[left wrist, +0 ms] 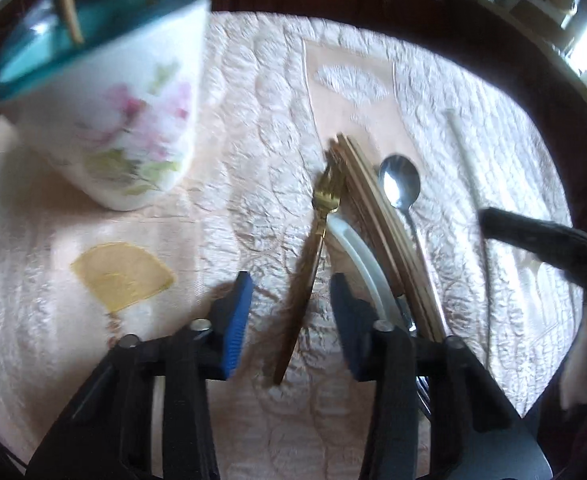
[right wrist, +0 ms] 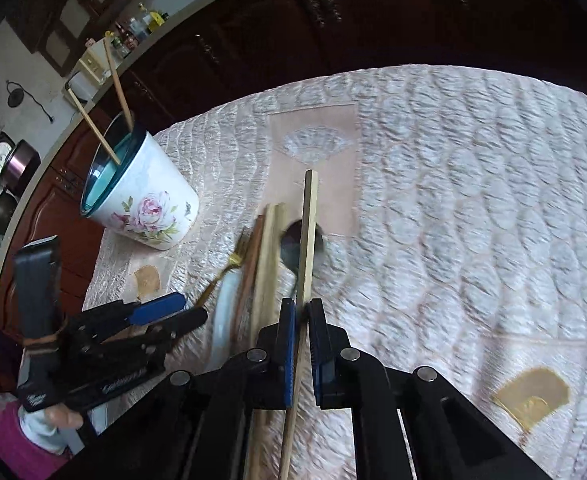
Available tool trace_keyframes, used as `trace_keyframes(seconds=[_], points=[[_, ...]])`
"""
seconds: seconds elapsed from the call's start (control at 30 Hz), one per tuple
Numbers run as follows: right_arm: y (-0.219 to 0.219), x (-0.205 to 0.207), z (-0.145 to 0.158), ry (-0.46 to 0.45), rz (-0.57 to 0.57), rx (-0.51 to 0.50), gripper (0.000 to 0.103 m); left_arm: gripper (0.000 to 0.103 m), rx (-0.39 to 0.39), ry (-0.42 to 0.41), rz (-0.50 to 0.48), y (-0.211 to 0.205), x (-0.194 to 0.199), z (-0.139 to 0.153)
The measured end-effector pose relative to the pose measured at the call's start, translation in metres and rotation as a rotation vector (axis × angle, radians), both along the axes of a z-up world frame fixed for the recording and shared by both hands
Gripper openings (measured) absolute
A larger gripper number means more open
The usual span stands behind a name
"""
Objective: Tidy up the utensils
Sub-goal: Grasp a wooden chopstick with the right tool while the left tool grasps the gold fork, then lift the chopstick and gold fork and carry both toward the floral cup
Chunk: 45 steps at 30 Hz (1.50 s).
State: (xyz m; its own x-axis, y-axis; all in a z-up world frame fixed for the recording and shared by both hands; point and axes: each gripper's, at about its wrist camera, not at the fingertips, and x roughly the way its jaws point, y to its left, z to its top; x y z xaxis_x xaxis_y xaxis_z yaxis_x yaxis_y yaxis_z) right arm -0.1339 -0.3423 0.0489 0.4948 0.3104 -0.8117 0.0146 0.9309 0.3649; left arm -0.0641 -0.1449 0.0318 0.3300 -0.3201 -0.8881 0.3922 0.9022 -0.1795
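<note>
- The right tool [right wrist: 300,312] is closed on one wooden chopstick [right wrist: 308,232], which points toward 12 o'clock above the quilted cloth [right wrist: 453,200] on the tabletop.
- The left tool [left wrist: 289,300] is open, with the gold fork [left wrist: 313,248] lying between its blue fingers [left wrist: 237,312].
- At 1 o'clock from the fork lie a white spoon [left wrist: 357,256], a bundle of chopsticks [left wrist: 377,216] and a steel spoon [left wrist: 399,184].
- The floral cup [right wrist: 141,196] stands at 10 o'clock and holds two chopsticks [right wrist: 117,80].
</note>
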Motion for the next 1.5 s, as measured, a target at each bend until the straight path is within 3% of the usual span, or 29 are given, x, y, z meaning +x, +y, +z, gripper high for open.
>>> trace_keyframes(seconds=[0.07,0.1,0.23,0.53,0.67,0.83,1.0,1.3,1.5], points=[[-0.011,-0.008,-0.002,0.013,-0.016,-0.004,0.006,0.023,0.02,-0.016,-0.003,-0.004,0.001,-0.003],[-0.015,-0.011,-0.005,0.022,-0.023,-0.004,0.006,0.013,0.025,-0.024,-0.009,-0.005,0.002,-0.002],[-0.025,-0.023,-0.018,0.059,-0.035,0.009,0.006,0.006,0.006,-0.001,-0.01,0.002,-0.002,0.003],[-0.018,-0.032,-0.036,0.119,-0.012,0.01,0.007,0.006,-0.021,0.084,0.0,0.058,-0.044,0.007],[-0.018,-0.021,-0.036,0.116,-0.027,-0.012,0.02,0.007,-0.031,0.116,0.001,0.071,-0.055,0.008],[-0.016,-0.016,-0.037,0.121,-0.027,-0.011,0.02,0.023,-0.055,0.065,0.014,0.073,-0.04,0.019],[-0.019,-0.015,-0.038,0.125,-0.026,-0.003,0.02,0.023,-0.015,0.01,-0.074,0.053,-0.011,0.015],[-0.023,0.0,-0.041,0.133,0.004,0.029,0.02,0.023,-0.001,0.046,-0.3,0.031,0.013,0.0],[-0.019,0.02,-0.045,0.144,0.024,0.031,0.02,0.015,0.035,0.042,-0.362,0.022,0.013,-0.002]])
